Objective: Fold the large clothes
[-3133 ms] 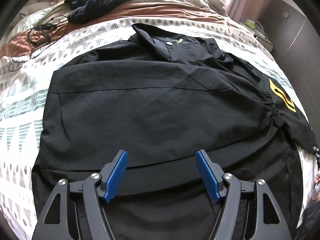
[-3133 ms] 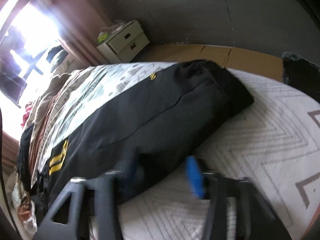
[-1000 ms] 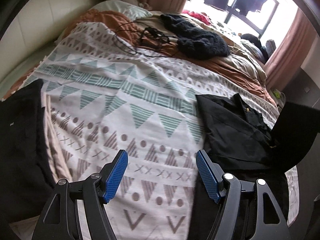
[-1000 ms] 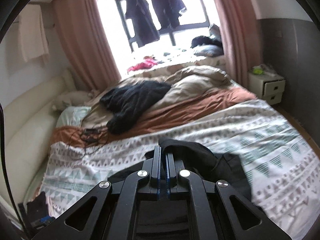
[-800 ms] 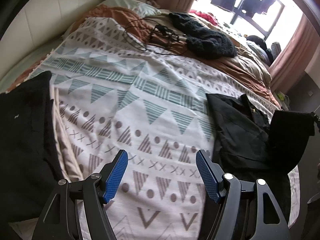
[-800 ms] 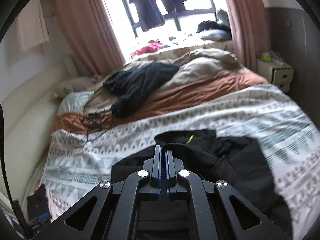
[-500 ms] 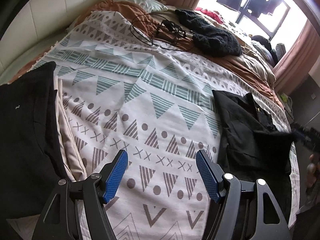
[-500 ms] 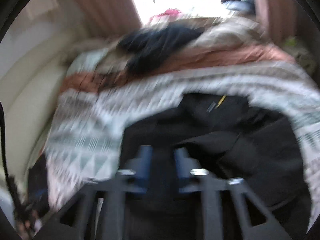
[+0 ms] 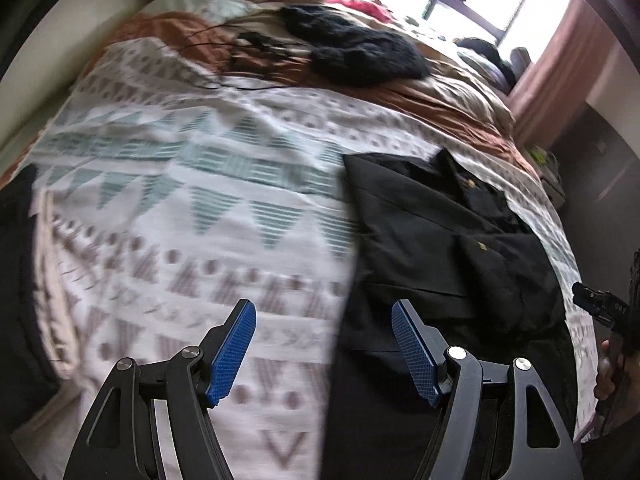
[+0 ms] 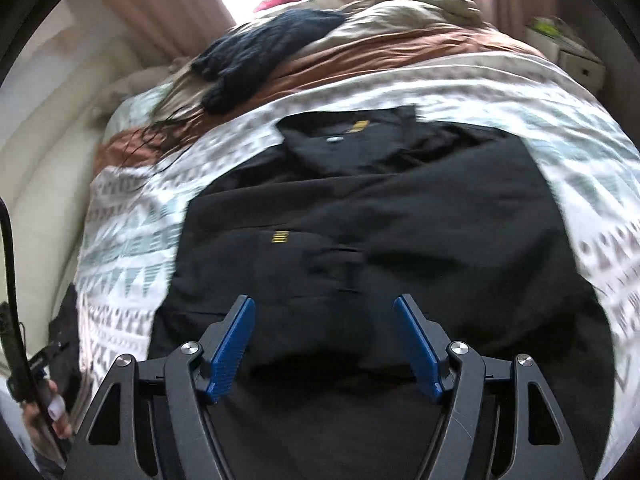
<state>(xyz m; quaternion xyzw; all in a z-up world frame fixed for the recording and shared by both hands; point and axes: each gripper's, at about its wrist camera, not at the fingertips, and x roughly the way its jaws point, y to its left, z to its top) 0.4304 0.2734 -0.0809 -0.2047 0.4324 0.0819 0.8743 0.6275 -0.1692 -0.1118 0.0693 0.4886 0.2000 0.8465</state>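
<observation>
Covering most of the bed, the patterned blanket (image 9: pixel 208 184) carried everything else: my black jacket (image 10: pixel 372 232) lay spread flat on it, collar toward the far end, a sleeve folded across its middle with small yellow marks showing on the cloth. From my right gripper (image 10: pixel 325 346) the jacket sat directly ahead and below, filling the space between and beyond the fingers. From my left gripper (image 9: pixel 322 350) it lay off to the right, its near edge running under my right blue pad (image 9: pixel 412 354) while the left pad hung over bare blanket. A dark knitted garment (image 9: pixel 356 54) rested well beyond the jacket on the brown bedding (image 9: pixel 452 106), with a tangle of black cable (image 9: pixel 256 46) just beside it. Both grippers were spread wide, holding nothing; I couldn't tell whether either touched the cloth.
</observation>
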